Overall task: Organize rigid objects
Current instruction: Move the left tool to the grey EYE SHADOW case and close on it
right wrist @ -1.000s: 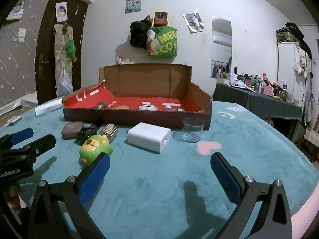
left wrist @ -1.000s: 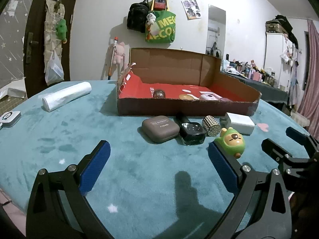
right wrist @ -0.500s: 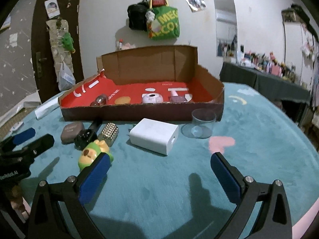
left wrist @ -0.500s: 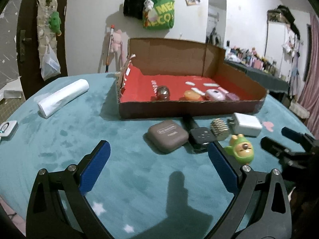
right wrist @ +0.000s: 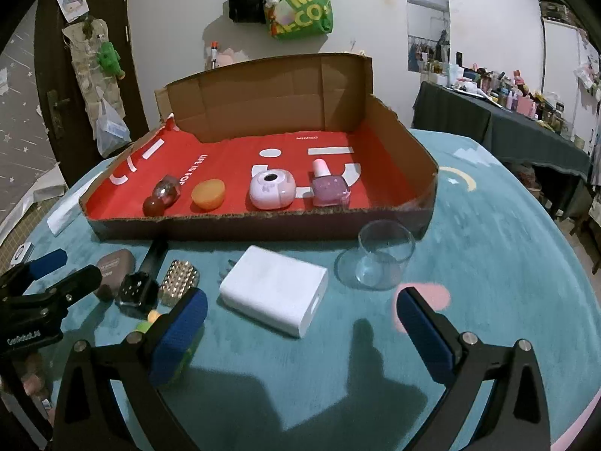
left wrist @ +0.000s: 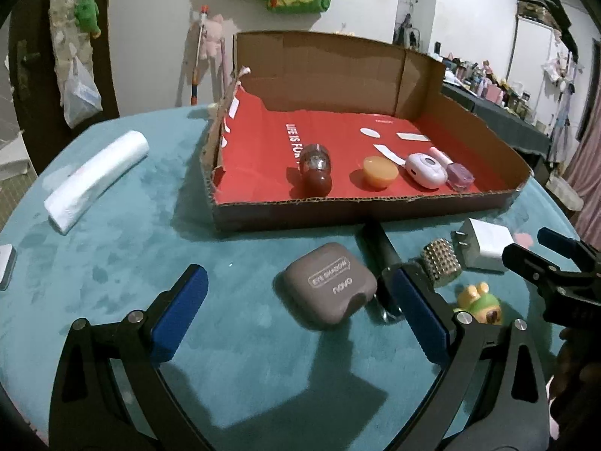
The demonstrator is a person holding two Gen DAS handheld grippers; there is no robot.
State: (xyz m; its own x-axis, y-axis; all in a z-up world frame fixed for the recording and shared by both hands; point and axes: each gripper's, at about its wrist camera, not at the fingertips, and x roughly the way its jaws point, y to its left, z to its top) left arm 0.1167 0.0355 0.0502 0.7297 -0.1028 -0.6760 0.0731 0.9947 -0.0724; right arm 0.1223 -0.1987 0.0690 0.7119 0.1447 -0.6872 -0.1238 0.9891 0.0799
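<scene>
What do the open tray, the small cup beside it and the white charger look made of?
Tray: corrugated cardboard, going by its raw torn edges, with a glossy red printed liner. Cup: clear and see-through, glass or plastic, cannot tell. White charger: smooth matte plastic, it seems, with metal prongs.

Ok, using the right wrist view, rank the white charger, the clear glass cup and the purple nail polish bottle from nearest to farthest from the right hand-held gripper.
1. White charger: lying on the teal table just ahead of the right hand-held gripper, slightly left.
2. Clear glass cup: further back and to the right, outside the box's front wall.
3. Purple nail polish bottle: farthest, standing inside the cardboard box.
</scene>
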